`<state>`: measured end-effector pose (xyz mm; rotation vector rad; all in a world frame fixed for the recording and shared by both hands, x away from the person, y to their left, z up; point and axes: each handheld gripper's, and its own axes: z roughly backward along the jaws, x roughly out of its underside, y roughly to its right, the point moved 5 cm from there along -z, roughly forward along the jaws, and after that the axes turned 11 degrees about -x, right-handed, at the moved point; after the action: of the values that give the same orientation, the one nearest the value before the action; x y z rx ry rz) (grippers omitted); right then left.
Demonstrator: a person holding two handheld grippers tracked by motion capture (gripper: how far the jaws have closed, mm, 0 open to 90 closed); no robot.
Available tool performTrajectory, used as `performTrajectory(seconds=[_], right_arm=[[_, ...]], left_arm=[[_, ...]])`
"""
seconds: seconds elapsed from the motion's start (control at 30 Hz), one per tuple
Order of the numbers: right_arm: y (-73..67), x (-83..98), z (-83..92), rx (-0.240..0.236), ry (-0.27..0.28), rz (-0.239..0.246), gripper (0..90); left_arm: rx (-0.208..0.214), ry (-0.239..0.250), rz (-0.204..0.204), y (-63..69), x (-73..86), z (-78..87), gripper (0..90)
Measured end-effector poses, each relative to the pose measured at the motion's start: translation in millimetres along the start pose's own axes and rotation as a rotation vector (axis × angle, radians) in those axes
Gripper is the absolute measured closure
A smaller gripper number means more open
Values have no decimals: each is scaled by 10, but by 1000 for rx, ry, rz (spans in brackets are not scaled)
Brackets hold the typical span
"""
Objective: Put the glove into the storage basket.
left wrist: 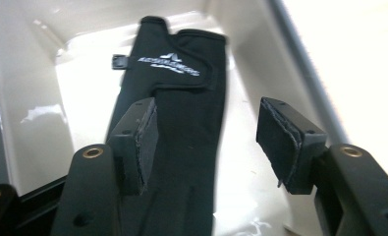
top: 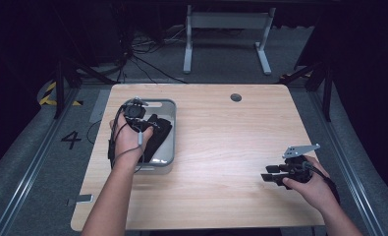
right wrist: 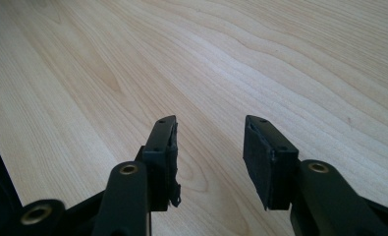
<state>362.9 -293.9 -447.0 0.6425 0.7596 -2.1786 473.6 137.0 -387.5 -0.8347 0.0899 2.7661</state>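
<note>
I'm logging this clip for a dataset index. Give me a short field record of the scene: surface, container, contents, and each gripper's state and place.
surface: light wooden table
container: grey plastic bin, at the table's left
contents: black fabric glove with white logo, lying flat in the bin
left gripper: open, above the glove, pads not touching it
right gripper: open, nothing between the jaws, over bare table at right

Pale wooden desk with a round grommet hole near the far edge; white frame legs on the grey floor beyond.
</note>
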Motion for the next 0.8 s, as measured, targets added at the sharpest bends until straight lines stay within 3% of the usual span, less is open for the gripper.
performTrajectory(seconds=[0.1,0.23,0.5,0.67,0.8], right_arm=[[0,-3,-2,-1,1,-3,576],[5,6,13,2,3,-3,576],[28,31,43,6,7,-14,576],[42,46,44,10,6,-21,575],[54,64,35,11,4,-22,574]], left_arm=[[16,33,-27,68,36,139,421],[82,71,-106,213,142,334,421],[186,113,-200,478,439,590,428],[255,178,-238,618,623,662,425],[300,190,-289,735,781,630,428]])
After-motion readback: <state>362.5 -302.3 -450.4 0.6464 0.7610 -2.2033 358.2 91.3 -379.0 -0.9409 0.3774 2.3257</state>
